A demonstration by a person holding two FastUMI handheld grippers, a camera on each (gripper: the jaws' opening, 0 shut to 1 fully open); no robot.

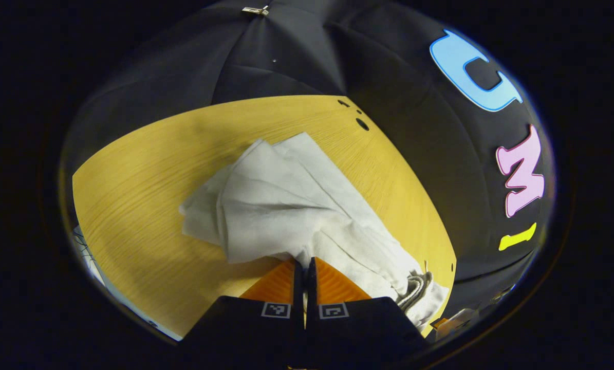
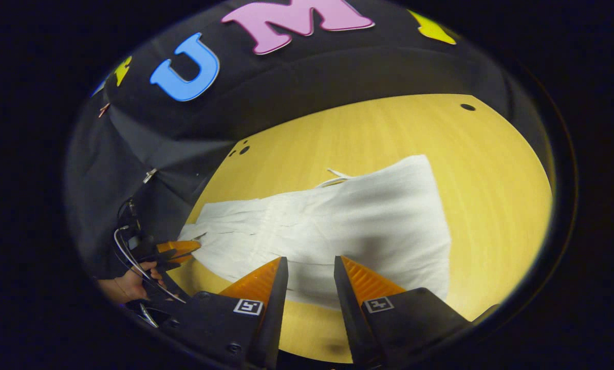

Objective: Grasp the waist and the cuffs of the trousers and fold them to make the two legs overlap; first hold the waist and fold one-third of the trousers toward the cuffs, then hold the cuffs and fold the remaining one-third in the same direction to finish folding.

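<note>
Pinching the white trousers at bottom centre of its view, the left gripper has its fingers closed on the cloth, while the right gripper hovers open, holding nothing, at the trousers' near edge on the table.
</note>
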